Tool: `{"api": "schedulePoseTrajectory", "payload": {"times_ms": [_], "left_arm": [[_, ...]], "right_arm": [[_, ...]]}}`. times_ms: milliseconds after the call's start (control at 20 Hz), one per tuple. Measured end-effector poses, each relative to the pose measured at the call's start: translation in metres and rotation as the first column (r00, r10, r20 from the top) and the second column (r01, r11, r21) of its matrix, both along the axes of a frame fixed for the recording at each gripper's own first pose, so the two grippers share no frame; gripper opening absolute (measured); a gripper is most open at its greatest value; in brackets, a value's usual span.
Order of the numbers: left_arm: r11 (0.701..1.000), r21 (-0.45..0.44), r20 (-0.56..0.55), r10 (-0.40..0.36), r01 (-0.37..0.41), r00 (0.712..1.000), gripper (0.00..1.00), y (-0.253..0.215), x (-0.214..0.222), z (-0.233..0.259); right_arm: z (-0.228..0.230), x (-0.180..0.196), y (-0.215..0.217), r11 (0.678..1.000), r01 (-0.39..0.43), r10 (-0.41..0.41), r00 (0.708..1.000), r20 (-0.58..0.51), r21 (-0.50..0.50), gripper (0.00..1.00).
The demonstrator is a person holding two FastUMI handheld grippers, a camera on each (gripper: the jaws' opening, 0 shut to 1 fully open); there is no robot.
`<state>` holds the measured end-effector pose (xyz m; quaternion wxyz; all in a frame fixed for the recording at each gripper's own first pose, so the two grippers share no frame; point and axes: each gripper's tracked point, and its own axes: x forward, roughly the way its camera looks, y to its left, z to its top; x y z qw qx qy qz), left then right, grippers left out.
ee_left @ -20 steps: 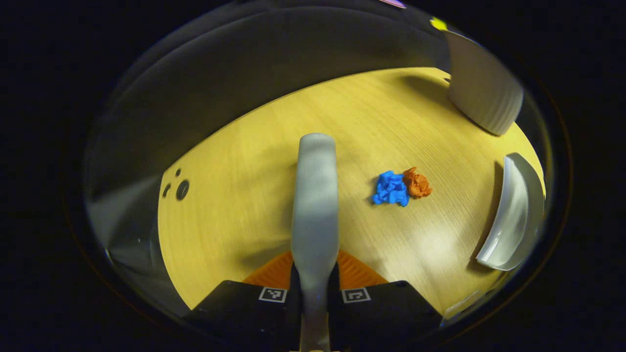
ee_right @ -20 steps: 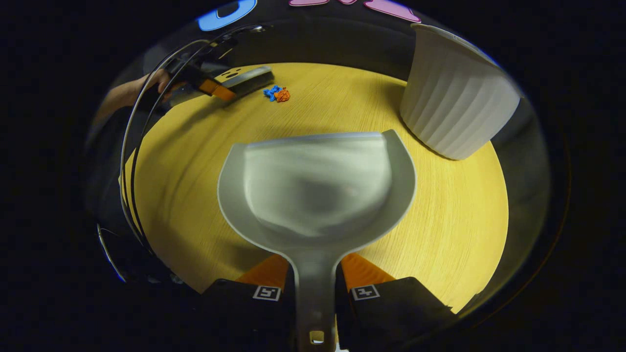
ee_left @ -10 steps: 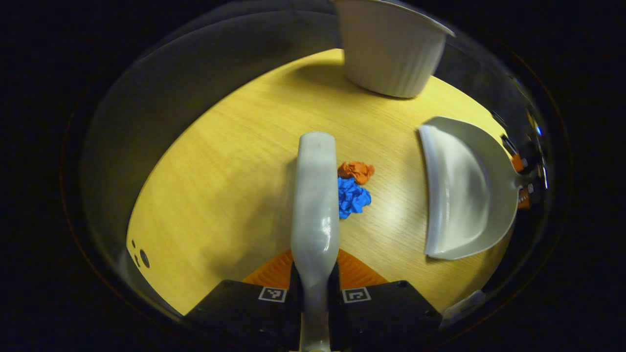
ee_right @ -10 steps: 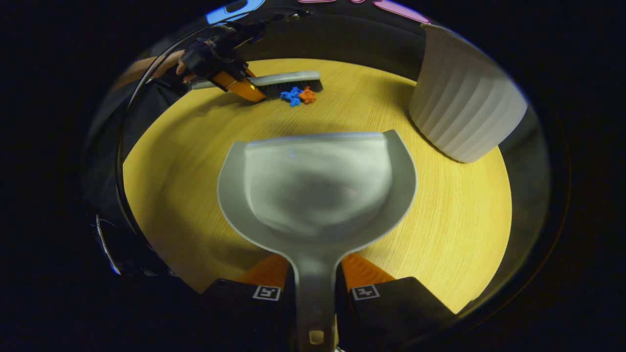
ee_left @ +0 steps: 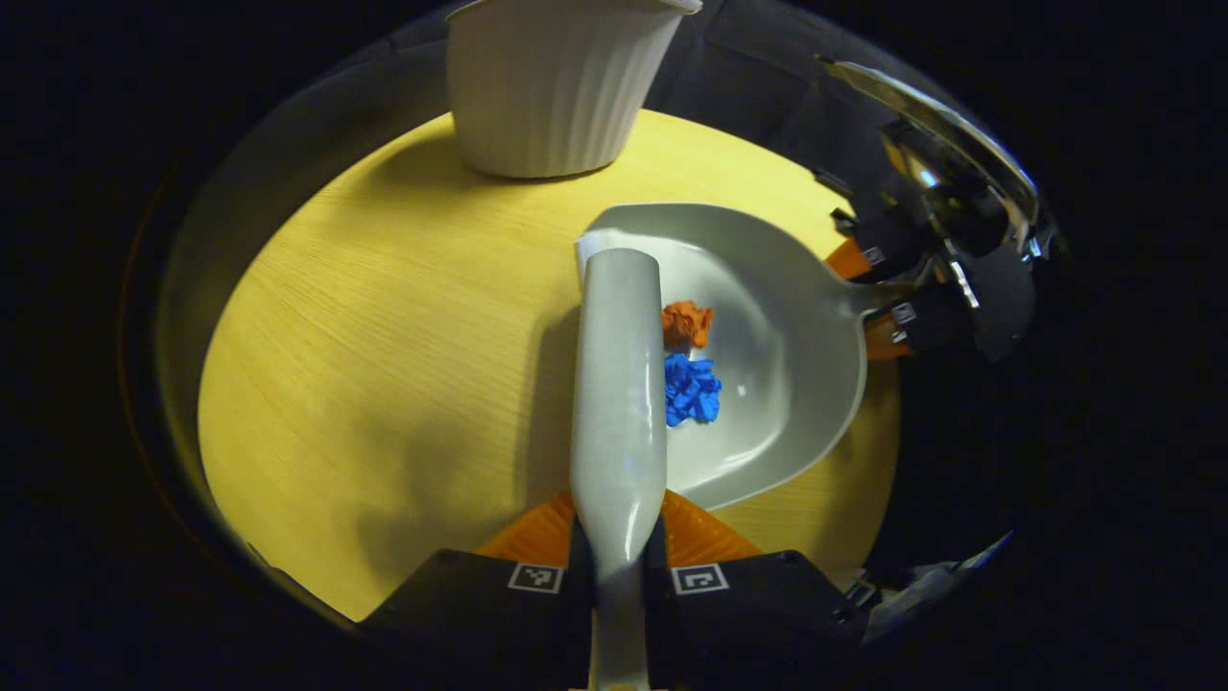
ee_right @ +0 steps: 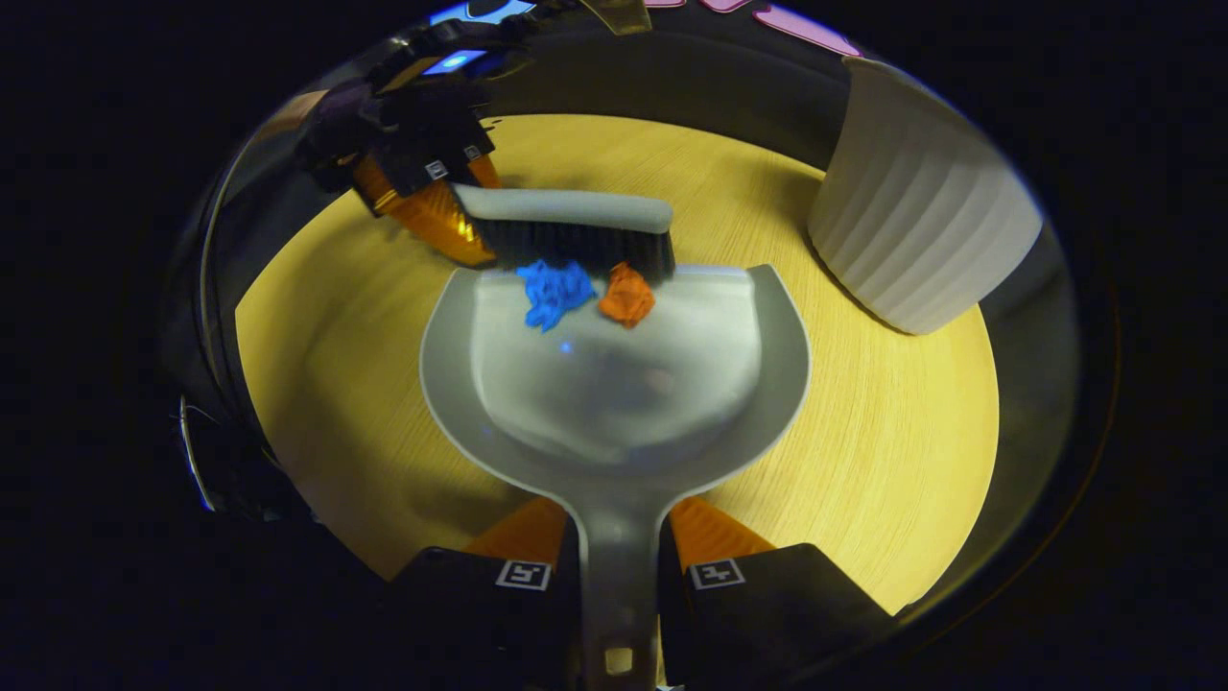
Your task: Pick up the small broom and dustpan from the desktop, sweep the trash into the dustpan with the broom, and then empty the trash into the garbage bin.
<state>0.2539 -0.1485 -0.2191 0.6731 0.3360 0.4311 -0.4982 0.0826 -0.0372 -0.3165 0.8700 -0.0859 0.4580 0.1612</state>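
A round wooden desktop [ee_right: 863,461] is being lit against the dark booth. The grey dustpan [ee_right: 614,384] is being held flat on it, its handle being pinched between the fingers of the right gripper [ee_right: 619,566]. The broom [ee_right: 566,226] is being gripped by its handle in the left gripper [ee_left: 619,571], its bristles being set at the pan's front lip. Blue trash [ee_right: 554,293] and orange trash [ee_right: 625,296] are being kept just inside that lip. The white ribbed garbage bin [ee_right: 921,240] is being left near the pan.
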Motion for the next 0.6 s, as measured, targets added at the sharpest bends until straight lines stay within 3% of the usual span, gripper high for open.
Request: {"api": "schedulePoseTrajectory", "payload": {"times_ms": [150, 300, 450, 600], "left_arm": [[0.991, -0.036, 0.005, 0.132, -0.132, 0.991, 0.27, 0.01, -0.007, 0.007], [0.95, -0.078, 0.073, 0.309, -0.304, 0.948, 0.27, 0.042, -0.013, 0.014], [0.851, -0.183, 0.136, 0.518, -0.492, 0.845, 0.27, 0.08, -0.038, 0.022], [0.732, -0.255, 0.087, 0.669, -0.632, 0.738, 0.27, 0.117, -0.074, 0.004]], "right_arm": [[-0.004, 0.0, -0.002, 1.0, 0.02, -0.02, 1.0, -0.005, 0.01, 0.37], [-0.001, 0.002, -0.001, 0.999, 0.052, -0.051, 0.998, -0.024, 0.013, 0.37], [0.004, -0.002, 0.004, 0.991, 0.124, -0.122, 0.992, -0.041, 0.046, 0.37], [0.011, -0.008, 0.004, 0.987, 0.159, -0.159, 0.987, -0.005, 0.036, 0.37]]}}
